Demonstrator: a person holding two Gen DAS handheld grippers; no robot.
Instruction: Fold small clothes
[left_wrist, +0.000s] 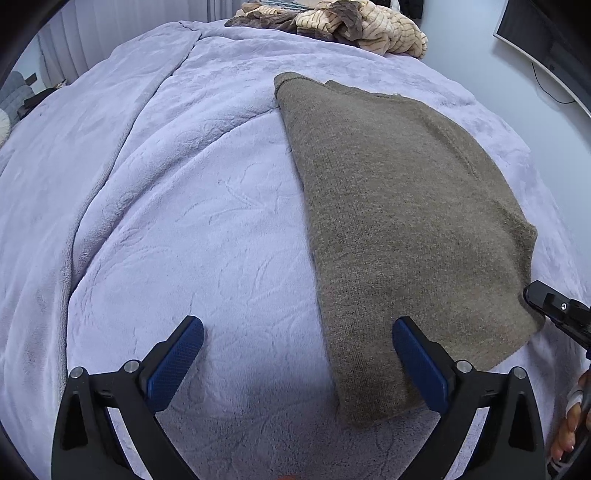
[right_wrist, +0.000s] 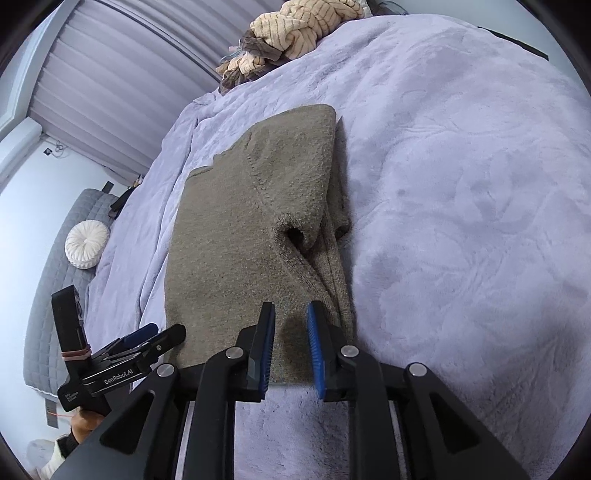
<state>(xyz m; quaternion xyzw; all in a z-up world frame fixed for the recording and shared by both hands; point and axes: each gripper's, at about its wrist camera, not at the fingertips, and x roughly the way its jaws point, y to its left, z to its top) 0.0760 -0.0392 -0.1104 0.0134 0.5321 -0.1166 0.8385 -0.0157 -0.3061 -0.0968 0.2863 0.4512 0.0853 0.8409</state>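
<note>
**Sweater half folded, hem end awaiting the next fold**

A brown knit sweater (right_wrist: 255, 236) is laid lengthwise on the bed, directly ahead of the right tongs (right_wrist: 291, 350) and ahead and to the right of the left tongs (left_wrist: 297, 363). One sleeve (right_wrist: 295, 177) is seen already turned in over the body, so the side folds are judged done and the end-to-end fold is judged the step in hand. The left tongs are spread wide and hold nothing; the right tongs are parted by a narrow gap over the near hem, with nothing clamped (contact with the knit cannot be told). For the next move, the near edge would probably need to be gripped at both corners and carried away towards the collar, the layers being kept together.

The bed is covered by a lilac plush blanket (left_wrist: 184, 221), soft and embossed. Beyond the sweater, a heap of striped clothes (right_wrist: 295, 29) is left at the far end. A grey quilted seat with a round white cushion (right_wrist: 87, 243) is seen left of the right tongs, pleated curtains (right_wrist: 122, 74) behind it.
</note>
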